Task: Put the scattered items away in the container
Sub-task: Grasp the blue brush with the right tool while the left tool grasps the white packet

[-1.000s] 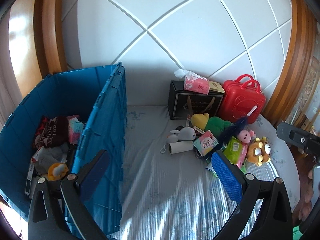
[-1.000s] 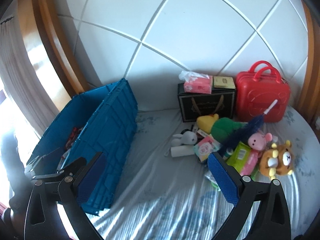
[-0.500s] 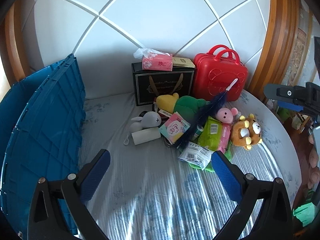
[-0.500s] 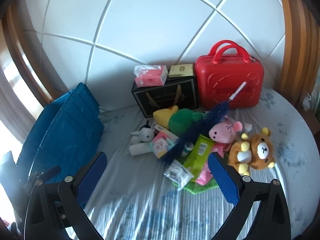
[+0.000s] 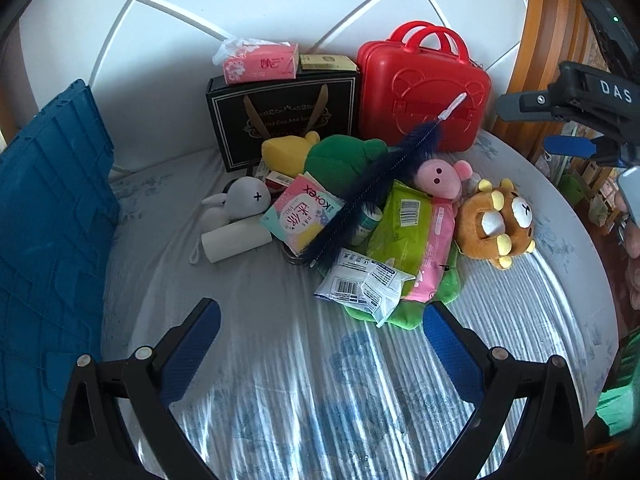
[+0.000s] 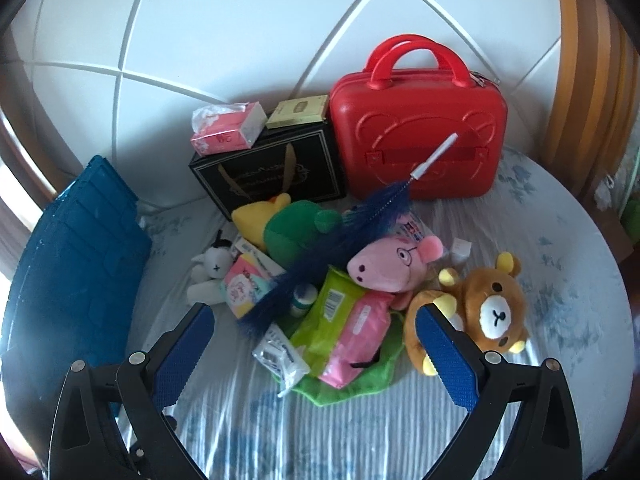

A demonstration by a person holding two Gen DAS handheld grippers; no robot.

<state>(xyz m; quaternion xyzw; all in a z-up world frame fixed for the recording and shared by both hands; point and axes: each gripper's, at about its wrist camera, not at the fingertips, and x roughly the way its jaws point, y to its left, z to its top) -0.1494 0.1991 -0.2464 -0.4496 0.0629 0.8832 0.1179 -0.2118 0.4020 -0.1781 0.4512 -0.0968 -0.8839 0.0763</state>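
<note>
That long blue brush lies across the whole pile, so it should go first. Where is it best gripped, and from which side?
Grip the blue brush at its thin white handle, from above. The handle sticks up clear of the toys against the red case, while the bristles are soft and wide.

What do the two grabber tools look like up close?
Both match. The left tool and the right tool each have two black plastic arms with triangular cut-outs and round silver screws. Each finger ends in a flat blue pad with a bumpy, dotted texture. In the left view, the right tool's dark grey body carries white letters "DAS" and a small green light.
</note>
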